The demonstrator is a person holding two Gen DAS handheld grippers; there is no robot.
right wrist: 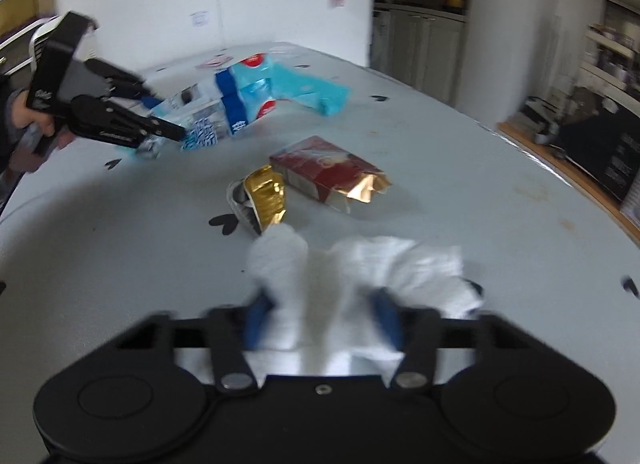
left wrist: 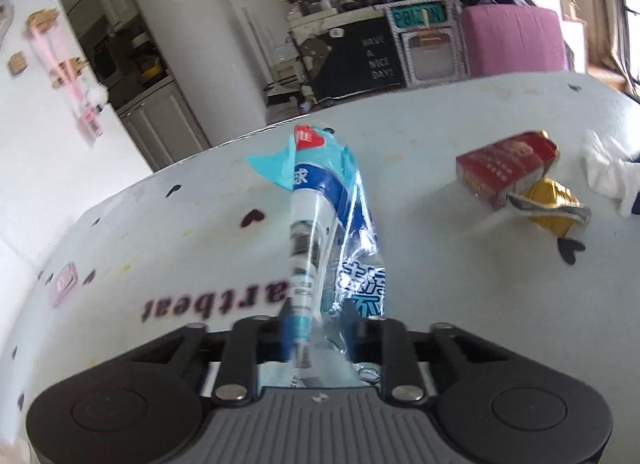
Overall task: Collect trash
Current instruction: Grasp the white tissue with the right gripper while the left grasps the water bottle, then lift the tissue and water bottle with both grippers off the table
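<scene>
My left gripper (left wrist: 316,328) is shut on a blue and clear plastic wrapper (left wrist: 320,200) and holds it up off the white table (left wrist: 440,264); the right wrist view shows this gripper (right wrist: 176,132) and the wrapper (right wrist: 248,96) at the left. My right gripper (right wrist: 320,316) has its fingers around a crumpled white tissue (right wrist: 360,260); the blue pads sit at either side of it, still apart. A red cigarette pack (right wrist: 324,168) (left wrist: 504,164) and a gold foil piece (right wrist: 266,196) (left wrist: 552,204) lie on the table between the grippers.
The table carries black heart prints and purple lettering (left wrist: 216,300). A pink card (left wrist: 64,282) lies near its left edge. Beyond the table stand cabinets (left wrist: 160,124), a black box with white writing (left wrist: 360,60) and a pink stool (left wrist: 516,40).
</scene>
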